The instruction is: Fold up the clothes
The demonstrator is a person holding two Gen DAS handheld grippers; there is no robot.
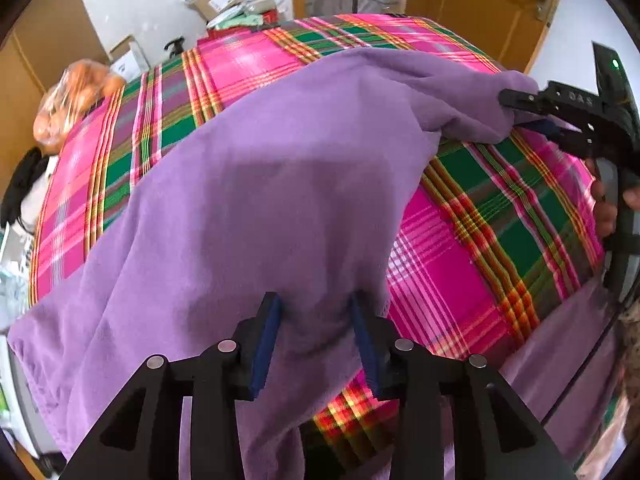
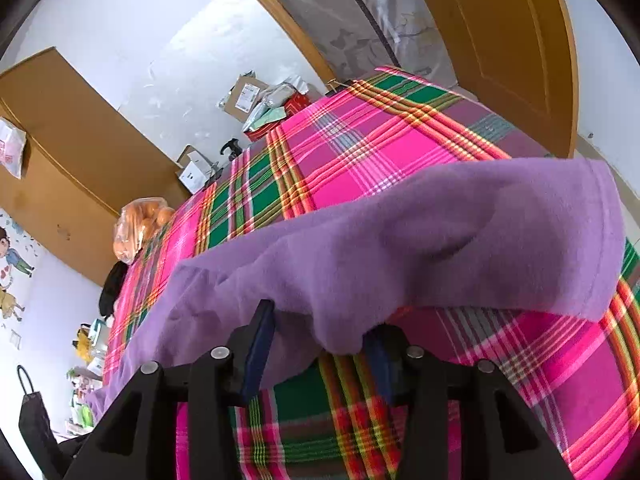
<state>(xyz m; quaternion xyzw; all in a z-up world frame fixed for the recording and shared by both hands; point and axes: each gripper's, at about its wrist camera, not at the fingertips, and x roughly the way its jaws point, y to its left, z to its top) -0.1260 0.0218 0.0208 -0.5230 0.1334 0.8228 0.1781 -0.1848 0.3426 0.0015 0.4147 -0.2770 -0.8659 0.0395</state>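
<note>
Purple garment draped across the plaid-covered bed, both tongs at its near edge.

Bed [image 1: 472, 264] in pink/green plaid fills both views; its far end runs to a wooden door [image 2: 508, 40], near edge cut off by the frame. Purple garment [image 1: 248, 184] lies diagonally over it, lower left part spilling out of view, so its type is unclear. Left tongs [image 1: 316, 336]: blue pads apart, cloth bunched between them, but whether the pads press on it I can't tell. Right tongs [image 2: 320, 346]: pads apart, a fold of the garment hangs in the gap, contact likewise unclear; in the left wrist view its tips are buried in the cloth. Far left: orange bag [image 2: 140, 228], cardboard boxes [image 2: 244, 96] with a shipping label too small to read.
</note>
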